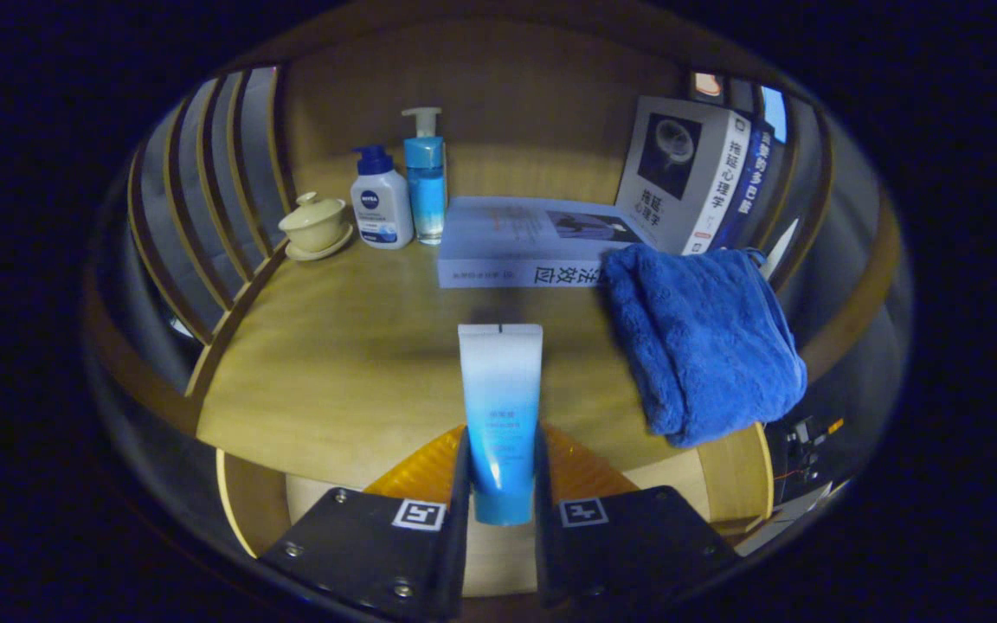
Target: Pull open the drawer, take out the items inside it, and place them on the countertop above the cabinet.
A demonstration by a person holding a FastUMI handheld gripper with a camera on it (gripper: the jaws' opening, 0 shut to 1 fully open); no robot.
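Wooden bench (343, 346) carries towel (706, 337), books, bottles, lidded cup (315, 223) | claw (503, 502) clamped on tube (500, 407), held above bench front | step: placing item | next: lower onto bare wood short of flat book (524, 238), then release | drawer contents: not visible

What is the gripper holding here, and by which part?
The gripper is shut on the blue tube, jaws pressing its lower end from both sides, above the countertop.
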